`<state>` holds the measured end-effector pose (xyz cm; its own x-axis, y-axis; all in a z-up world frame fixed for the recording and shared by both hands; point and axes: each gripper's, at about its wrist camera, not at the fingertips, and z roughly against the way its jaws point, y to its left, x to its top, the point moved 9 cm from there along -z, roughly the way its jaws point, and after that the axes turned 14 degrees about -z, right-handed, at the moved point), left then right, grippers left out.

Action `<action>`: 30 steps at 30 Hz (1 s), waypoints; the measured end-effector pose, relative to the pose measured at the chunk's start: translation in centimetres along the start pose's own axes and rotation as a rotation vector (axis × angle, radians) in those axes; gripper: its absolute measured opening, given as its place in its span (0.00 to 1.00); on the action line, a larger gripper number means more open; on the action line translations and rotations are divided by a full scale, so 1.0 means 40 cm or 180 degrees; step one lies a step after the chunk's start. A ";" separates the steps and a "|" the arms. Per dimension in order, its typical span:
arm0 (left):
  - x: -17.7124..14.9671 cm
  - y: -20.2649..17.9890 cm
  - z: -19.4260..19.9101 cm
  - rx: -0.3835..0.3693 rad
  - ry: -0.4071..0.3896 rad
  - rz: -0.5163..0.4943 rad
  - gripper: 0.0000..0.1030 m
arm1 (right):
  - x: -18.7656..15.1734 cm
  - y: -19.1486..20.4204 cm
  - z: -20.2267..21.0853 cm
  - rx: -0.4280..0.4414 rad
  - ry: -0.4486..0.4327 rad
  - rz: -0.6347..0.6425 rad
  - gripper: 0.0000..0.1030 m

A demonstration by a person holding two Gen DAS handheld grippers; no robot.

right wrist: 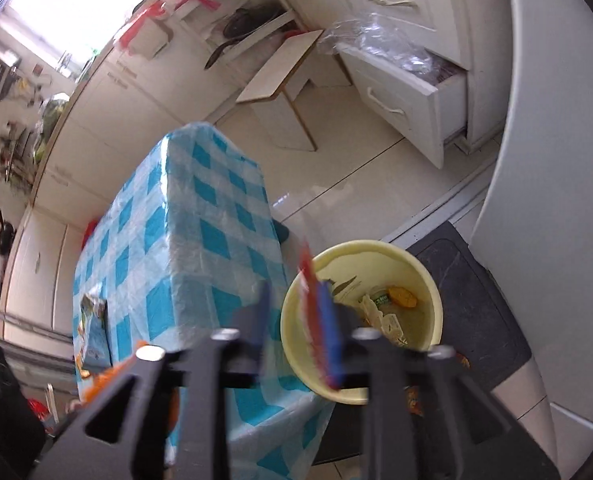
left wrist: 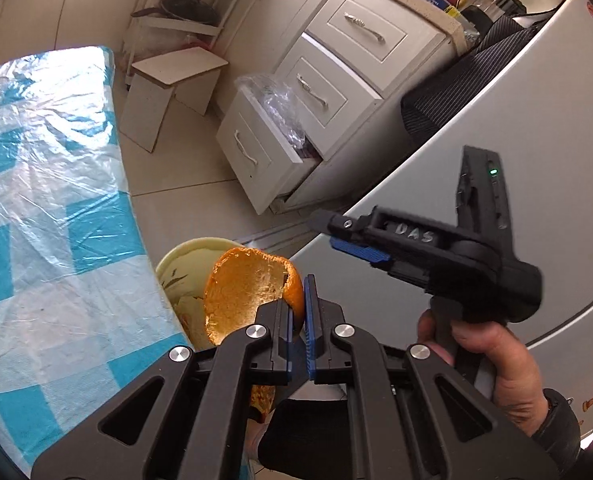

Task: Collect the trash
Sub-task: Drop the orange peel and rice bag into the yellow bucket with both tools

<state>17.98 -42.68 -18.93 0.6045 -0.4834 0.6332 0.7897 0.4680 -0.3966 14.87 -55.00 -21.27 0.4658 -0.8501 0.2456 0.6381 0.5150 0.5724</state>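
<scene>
My left gripper [left wrist: 299, 308] is shut on a large orange peel [left wrist: 244, 292] and holds it above the pale yellow trash bin [left wrist: 184, 256] beside the table. My right gripper [right wrist: 296, 312] has its jaws apart, with a thin red wrapper [right wrist: 310, 300] lying against the right blue pad, over the bin's rim [right wrist: 376, 246]. The bin holds peel and scraps [right wrist: 400, 298]. The right gripper also shows in the left wrist view [left wrist: 336, 236], up and to the right of the peel.
A table with a blue checked plastic cloth [right wrist: 184, 240] stands left of the bin, with a snack packet [right wrist: 92, 324] on it. A white fridge [left wrist: 516, 160], a dark floor mat [right wrist: 468, 300], an open drawer [left wrist: 264, 152] and a small stool [left wrist: 168, 92] surround the floor.
</scene>
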 end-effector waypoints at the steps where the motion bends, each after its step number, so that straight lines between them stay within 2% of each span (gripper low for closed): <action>1: -0.006 0.003 -0.025 0.0017 0.0051 0.0016 0.05 | 0.005 -0.001 0.006 0.0016 -0.0030 -0.0024 0.43; 5: -0.023 0.019 -0.104 0.0116 0.0245 0.0080 0.05 | 0.026 0.006 0.034 0.0241 -0.0147 -0.0169 0.45; 7: -0.025 0.024 -0.129 0.0104 0.0316 0.0116 0.09 | 0.034 0.017 0.051 0.0364 -0.0221 -0.0197 0.48; 8: -0.027 0.025 -0.139 0.0120 0.0351 0.0113 0.15 | 0.038 0.022 0.056 0.0402 -0.0240 -0.0197 0.48; 11: -0.028 0.030 -0.154 0.0192 0.0420 0.0113 0.45 | 0.040 0.036 0.064 0.0479 -0.0256 -0.0187 0.50; 13: -0.024 0.030 -0.157 0.0242 0.0458 0.0063 0.50 | 0.043 0.044 0.066 0.0503 -0.0272 -0.0187 0.50; 15: -0.020 0.028 -0.161 0.0254 0.0505 0.0019 0.61 | 0.047 0.047 0.070 0.0529 -0.0288 -0.0204 0.50; 21: -0.015 0.015 -0.181 0.0170 0.0717 -0.0092 0.76 | 0.057 0.050 0.084 0.0591 -0.0393 -0.0258 0.53; 25: -0.023 0.015 -0.195 0.0376 0.0862 -0.0246 0.79 | 0.060 0.046 0.086 0.0616 -0.0415 -0.0310 0.53; 29: -0.048 -0.001 -0.211 0.0570 0.1115 -0.0579 0.80 | 0.063 0.044 0.090 0.0640 -0.0435 -0.0321 0.54; 30: -0.056 -0.009 -0.218 0.0557 0.1193 -0.0660 0.81 | 0.064 0.043 0.092 0.0643 -0.0441 -0.0330 0.54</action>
<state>17.24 -48.21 -26.01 0.4573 -0.7990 0.3904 0.8878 0.4356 -0.1484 14.91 -56.70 -16.79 0.3069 -0.9113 0.2744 0.5363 0.4038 0.7412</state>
